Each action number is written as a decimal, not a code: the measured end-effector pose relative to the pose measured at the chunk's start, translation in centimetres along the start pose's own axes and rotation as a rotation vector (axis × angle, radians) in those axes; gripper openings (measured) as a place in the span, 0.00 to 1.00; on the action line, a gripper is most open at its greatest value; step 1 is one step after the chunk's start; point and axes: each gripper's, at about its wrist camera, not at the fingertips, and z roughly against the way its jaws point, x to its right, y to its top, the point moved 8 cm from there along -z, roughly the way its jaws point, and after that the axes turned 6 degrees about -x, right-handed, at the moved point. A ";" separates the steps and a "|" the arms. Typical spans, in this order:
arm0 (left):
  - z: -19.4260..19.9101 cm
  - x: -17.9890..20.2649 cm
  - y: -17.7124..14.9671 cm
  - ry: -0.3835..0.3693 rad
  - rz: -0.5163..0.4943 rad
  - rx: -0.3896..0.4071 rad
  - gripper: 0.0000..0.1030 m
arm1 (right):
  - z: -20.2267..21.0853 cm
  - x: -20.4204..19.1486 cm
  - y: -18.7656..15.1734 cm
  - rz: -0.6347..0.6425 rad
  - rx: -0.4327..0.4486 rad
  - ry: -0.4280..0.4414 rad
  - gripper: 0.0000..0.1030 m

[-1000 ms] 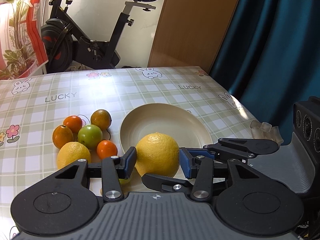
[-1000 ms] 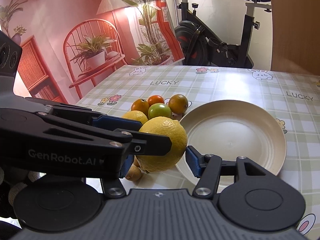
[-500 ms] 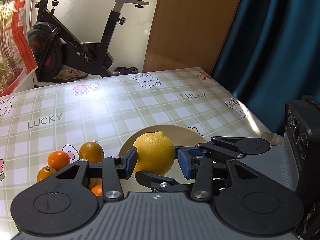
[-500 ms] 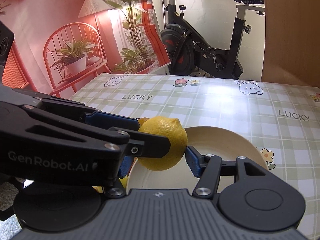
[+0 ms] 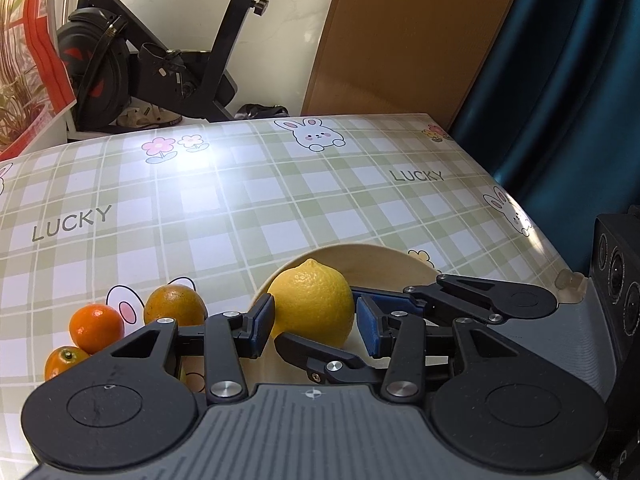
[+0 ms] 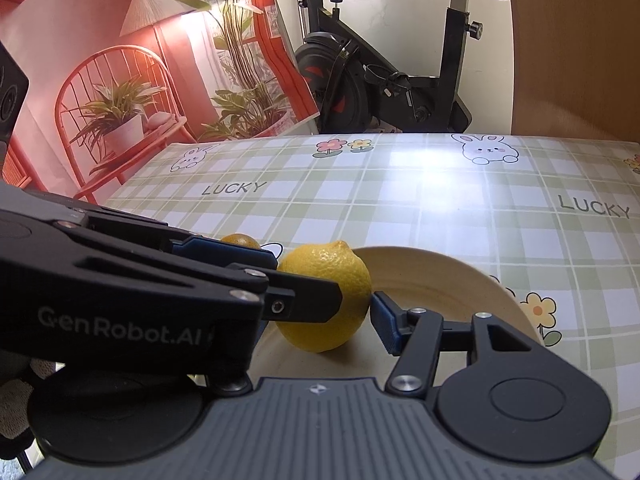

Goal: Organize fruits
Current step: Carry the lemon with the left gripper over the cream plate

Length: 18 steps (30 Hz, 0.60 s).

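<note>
Both grippers' fingers apparently clasp one lemon, nipple end up, long axis upright, over the plate.

Yellow lemon between left gripper pads over beige plate, oranges beside, checked tablecloth
</note>
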 end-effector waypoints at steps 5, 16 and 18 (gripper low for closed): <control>-0.6 -0.2 0.3 0.031 0.000 0.008 0.46 | -0.2 0.0 0.2 0.007 0.010 -0.011 0.56; 2.4 0.1 1.1 0.083 0.017 0.087 0.46 | 0.9 -0.3 0.3 0.030 0.050 -0.106 0.57; 3.2 -0.1 1.1 0.084 0.033 0.099 0.46 | 1.4 -0.3 0.2 0.026 0.056 -0.108 0.57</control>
